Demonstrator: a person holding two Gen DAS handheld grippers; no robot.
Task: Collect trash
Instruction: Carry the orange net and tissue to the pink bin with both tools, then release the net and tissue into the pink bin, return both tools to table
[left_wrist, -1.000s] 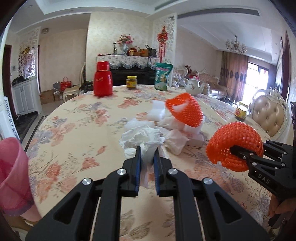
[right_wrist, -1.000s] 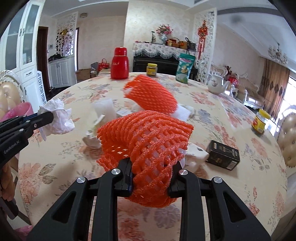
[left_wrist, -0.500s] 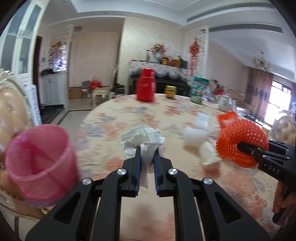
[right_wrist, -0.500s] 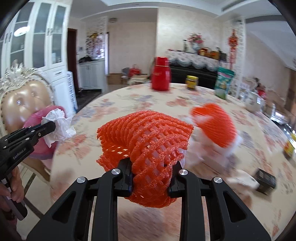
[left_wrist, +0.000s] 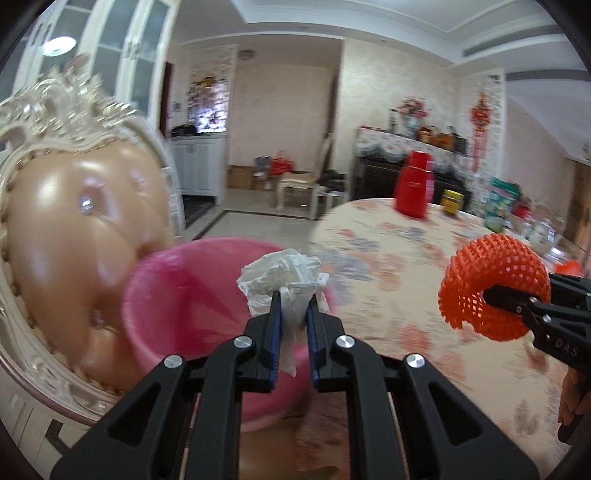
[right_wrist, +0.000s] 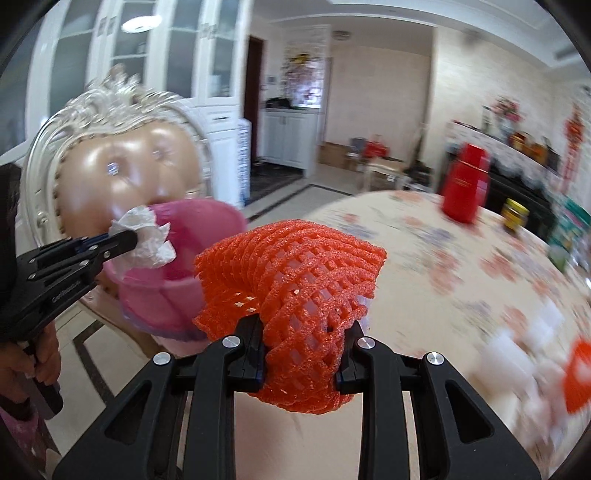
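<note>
Left claw (left_wrist: 293, 308): clamped on crumpled white tissue (left_wrist: 282, 275), held over the pink bin (left_wrist: 177, 295) beside the padded chair (left_wrist: 74, 236).
Right claw (right_wrist: 301, 328): clamped on orange foam net (right_wrist: 295, 273), above the floral worktop (right_wrist: 443, 280) edge.
Right view only: left hand (right_wrist: 40, 354), blurred white scraps (right_wrist: 517, 347) on the worktop.
Left view only: the net's ring shape.

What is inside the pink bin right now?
The pink bin shows only bare pink inner wall; no trash is visible. Its bottom is hidden by the crumpled tissue in the left gripper and by blur.
</note>
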